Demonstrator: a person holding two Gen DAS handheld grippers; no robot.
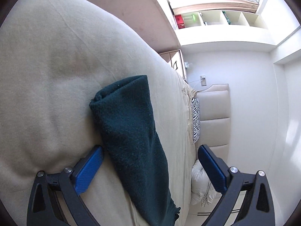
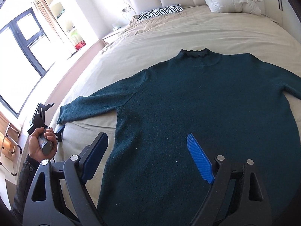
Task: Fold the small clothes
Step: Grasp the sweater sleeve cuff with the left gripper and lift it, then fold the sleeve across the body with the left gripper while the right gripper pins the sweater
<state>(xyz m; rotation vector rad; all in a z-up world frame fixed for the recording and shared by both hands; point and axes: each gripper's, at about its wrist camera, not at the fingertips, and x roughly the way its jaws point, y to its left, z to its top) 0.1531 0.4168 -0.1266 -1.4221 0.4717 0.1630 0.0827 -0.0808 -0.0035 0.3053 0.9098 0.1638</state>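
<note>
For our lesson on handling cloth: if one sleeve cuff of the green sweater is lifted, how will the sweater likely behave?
The sweater would probably droop, not lift as a sheet: it lies limp and flat on the bed. Its fuzzy knit likely grips the fingers rather than slipping. The sleeve will likely come up first, the wide body dragging behind.

Both grippers (image 1: 150,156) (image 2: 147,146): black frames, silver screws, ribbed blue pads (image 2: 200,161). Bare hand (image 2: 42,141), dark sleeve, showed at 8 o'clock.
</note>
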